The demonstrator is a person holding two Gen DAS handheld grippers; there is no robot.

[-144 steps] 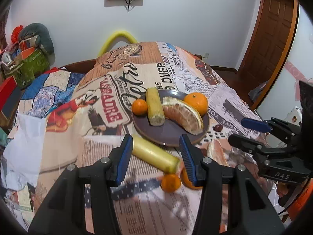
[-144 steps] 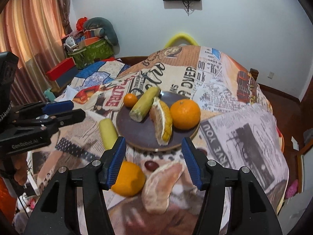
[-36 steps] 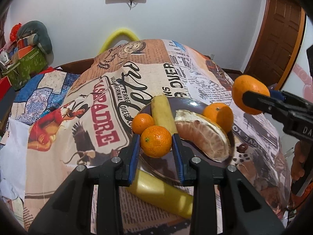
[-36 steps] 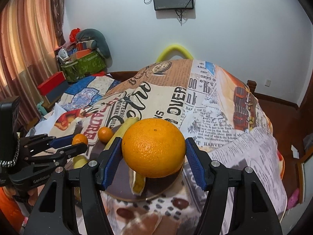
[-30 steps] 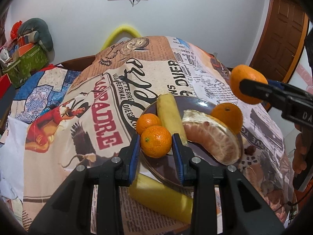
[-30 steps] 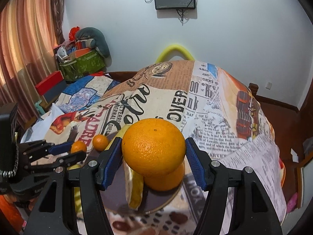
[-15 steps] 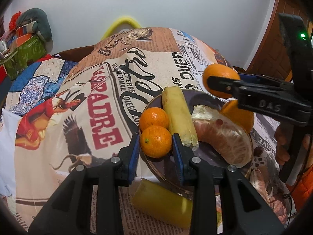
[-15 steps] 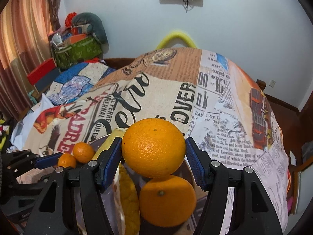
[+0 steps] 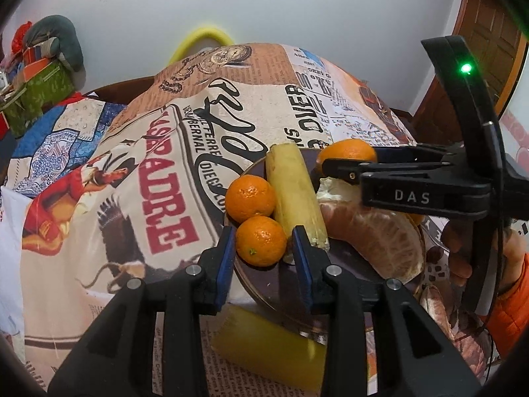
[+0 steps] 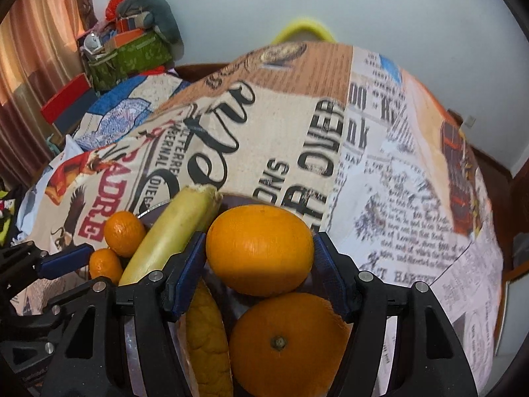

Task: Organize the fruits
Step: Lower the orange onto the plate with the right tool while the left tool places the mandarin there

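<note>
Left gripper [image 9: 264, 251]: just eased off small round mandarin [image 9: 261, 241] | Right gripper [image 10: 259, 261]: clamps large orange [image 10: 259, 251] | Risk: rolls off crowded dark plate [image 9: 264, 284].

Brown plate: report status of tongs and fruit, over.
Left tongs just opening, small orange mandarin loose between them, on round brown plate. Right tongs shut on large round orange above plate. Another large orange close beneath it.

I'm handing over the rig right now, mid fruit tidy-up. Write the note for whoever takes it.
Left claw: around a small tangerine resting on the plate, pads look slightly loose.
Right claw: shut on a big orange, above another orange on the plate.
Done: second tangerine, banana piece, citrus wedge plated.
Left: set both down, then plate the other banana piece in front.
</note>
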